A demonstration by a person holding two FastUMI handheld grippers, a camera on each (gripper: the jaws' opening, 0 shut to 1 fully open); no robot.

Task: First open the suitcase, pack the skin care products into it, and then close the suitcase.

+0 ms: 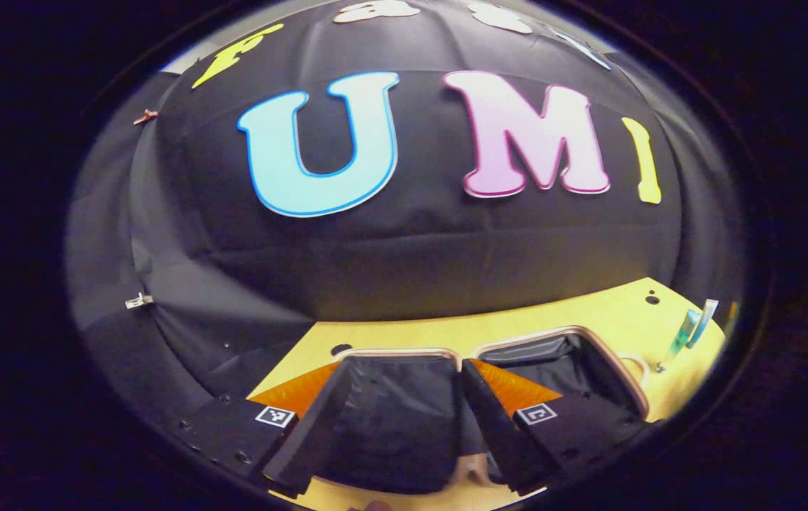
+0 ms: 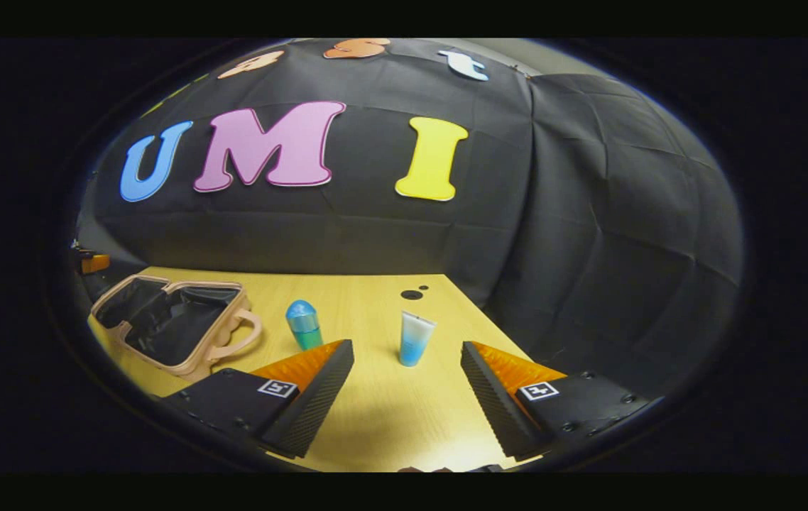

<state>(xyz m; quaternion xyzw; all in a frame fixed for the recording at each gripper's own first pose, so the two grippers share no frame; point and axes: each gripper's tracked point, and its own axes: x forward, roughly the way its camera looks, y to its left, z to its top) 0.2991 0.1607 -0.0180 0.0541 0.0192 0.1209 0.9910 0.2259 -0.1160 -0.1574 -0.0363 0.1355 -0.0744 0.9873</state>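
The small beige suitcase [image 1: 574, 330] lies open on the wooden table, both black-lined halves showing. My left gripper [image 1: 404, 365] hangs open right over it, its fingers framing the left half, nothing between them. In the right gripper view the suitcase [image 2: 209, 355] sits at the left, handle toward the middle. A blue-green bottle [image 2: 303, 324] stands upright beside the handle. A white-and-blue tube [image 2: 415, 338] stands upright further right, in line with the gap of my open right gripper [image 2: 405, 353], just ahead of the fingertips. Both products [image 1: 688, 330] also appear at the far right in the left gripper view.
The light wooden table [image 2: 375, 419] has dark holes [image 2: 412, 294] near its far edge, where the black cloth wall rises. An orange part of the other gripper [image 2: 94, 263] peeks in at the far left edge, beyond the suitcase.
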